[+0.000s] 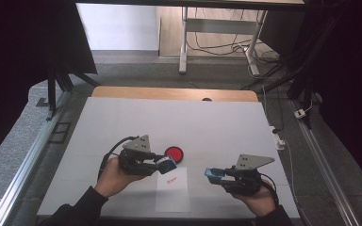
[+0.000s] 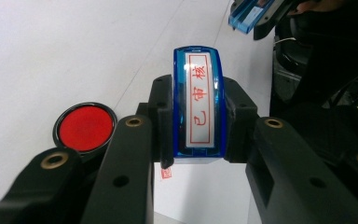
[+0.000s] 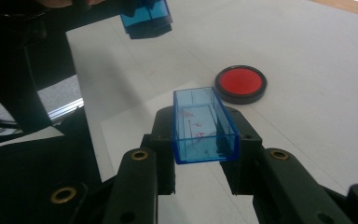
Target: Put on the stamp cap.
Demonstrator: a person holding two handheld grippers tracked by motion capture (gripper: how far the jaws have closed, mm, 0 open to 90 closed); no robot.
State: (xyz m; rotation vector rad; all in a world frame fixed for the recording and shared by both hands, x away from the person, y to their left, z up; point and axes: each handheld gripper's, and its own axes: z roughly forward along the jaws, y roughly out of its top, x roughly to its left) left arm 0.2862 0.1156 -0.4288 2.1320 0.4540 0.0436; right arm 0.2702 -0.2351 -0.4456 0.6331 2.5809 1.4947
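My left gripper (image 1: pixel 166 163) (image 2: pixel 198 119) is shut on a blue stamp (image 2: pixel 197 70) whose white label carries red characters. It hovers over the top of a white paper sheet (image 1: pixel 172 194) that bears a red stamp mark (image 1: pixel 171 179) (image 2: pixel 166 173). My right gripper (image 1: pixel 214 174) (image 3: pixel 204 137) is shut on the stamp's clear blue cap (image 3: pixel 205 122), held to the right of the sheet with its open side up. The two grippers point toward each other, a short gap apart. A round red ink pad (image 1: pixel 174 153) (image 2: pixel 85 127) (image 3: pixel 240 82) lies just beyond the stamp.
A white mat (image 1: pixel 179 122) covers the table, with a wooden edge (image 1: pixel 169 92) at the far side. Metal rails run along both sides. A power strip (image 1: pixel 278 137) and cables lie past the right edge. Desk legs stand on the floor beyond.
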